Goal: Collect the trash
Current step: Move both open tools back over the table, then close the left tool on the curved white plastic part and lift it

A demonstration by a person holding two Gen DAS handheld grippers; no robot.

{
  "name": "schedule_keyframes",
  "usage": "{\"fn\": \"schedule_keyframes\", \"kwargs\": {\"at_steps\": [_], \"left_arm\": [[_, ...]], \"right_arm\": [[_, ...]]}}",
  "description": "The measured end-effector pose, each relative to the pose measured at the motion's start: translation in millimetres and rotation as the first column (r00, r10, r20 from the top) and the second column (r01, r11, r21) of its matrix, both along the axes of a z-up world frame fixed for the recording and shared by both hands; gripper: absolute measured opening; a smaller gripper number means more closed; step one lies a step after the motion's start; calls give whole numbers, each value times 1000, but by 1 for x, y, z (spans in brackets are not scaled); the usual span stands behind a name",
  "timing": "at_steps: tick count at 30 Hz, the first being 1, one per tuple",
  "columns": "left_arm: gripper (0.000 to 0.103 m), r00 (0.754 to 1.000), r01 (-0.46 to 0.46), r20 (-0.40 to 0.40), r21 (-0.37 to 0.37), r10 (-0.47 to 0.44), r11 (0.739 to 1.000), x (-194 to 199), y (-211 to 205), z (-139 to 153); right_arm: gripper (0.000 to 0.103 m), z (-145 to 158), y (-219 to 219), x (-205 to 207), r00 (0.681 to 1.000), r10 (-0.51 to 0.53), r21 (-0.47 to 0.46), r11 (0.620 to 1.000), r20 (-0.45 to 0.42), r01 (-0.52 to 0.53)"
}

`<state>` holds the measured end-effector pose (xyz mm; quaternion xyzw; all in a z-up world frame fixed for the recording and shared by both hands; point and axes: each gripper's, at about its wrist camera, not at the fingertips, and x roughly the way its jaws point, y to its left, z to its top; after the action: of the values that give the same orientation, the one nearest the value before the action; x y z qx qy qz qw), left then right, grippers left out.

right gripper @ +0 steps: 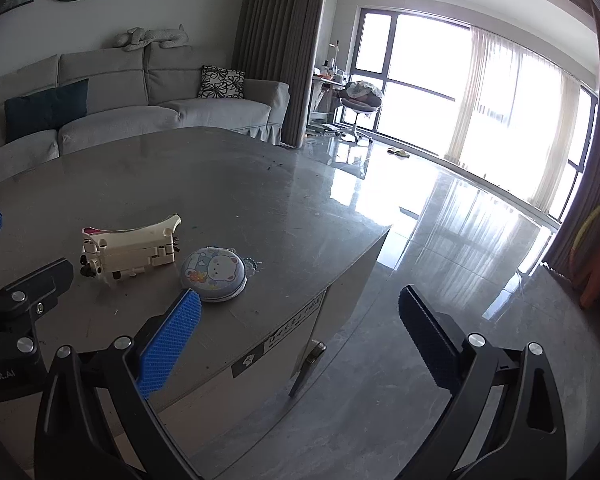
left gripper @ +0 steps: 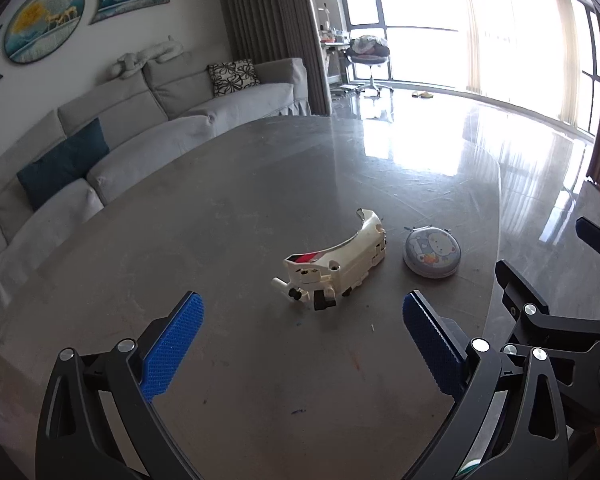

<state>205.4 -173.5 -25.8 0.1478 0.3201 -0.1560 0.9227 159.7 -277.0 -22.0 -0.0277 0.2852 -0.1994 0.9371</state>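
A broken white plastic part (left gripper: pixel 336 262) with a red patch lies on the grey table (left gripper: pixel 220 220), just ahead of my open left gripper (left gripper: pixel 304 316). To its right sits a round grey pouch (left gripper: pixel 432 254) printed with a cartoon bear. In the right wrist view the same white part (right gripper: pixel 130 250) and pouch (right gripper: pixel 214 274) lie to the left, near the table's corner. My right gripper (right gripper: pixel 300 312) hangs open beyond the table (right gripper: pixel 240 184) edge, over the floor, its left fingertip close to the pouch. Nothing is between either pair of fingers.
A grey sofa (left gripper: pixel 112 136) with a teal cushion runs along the table's far left side. The table's right edge (right gripper: pixel 356 268) drops to a glossy tiled floor. An office chair (right gripper: pixel 358 104) and bright windows stand far behind. My right gripper (left gripper: pixel 560 292) shows at the left view's right edge.
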Motion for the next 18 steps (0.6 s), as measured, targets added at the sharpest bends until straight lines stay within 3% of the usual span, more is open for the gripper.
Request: {"fn": "schedule_keyframes", "kwargs": {"at_steps": [10, 18], "left_arm": [[99, 995, 93, -22, 16, -92, 996, 35, -16, -15], [99, 974, 146, -170, -50, -152, 988, 70, -19, -37]], "right_arm": [[98, -15, -9, 28, 996, -73, -31, 997, -42, 72], [98, -29, -16, 34, 994, -92, -47, 995, -62, 89]]}}
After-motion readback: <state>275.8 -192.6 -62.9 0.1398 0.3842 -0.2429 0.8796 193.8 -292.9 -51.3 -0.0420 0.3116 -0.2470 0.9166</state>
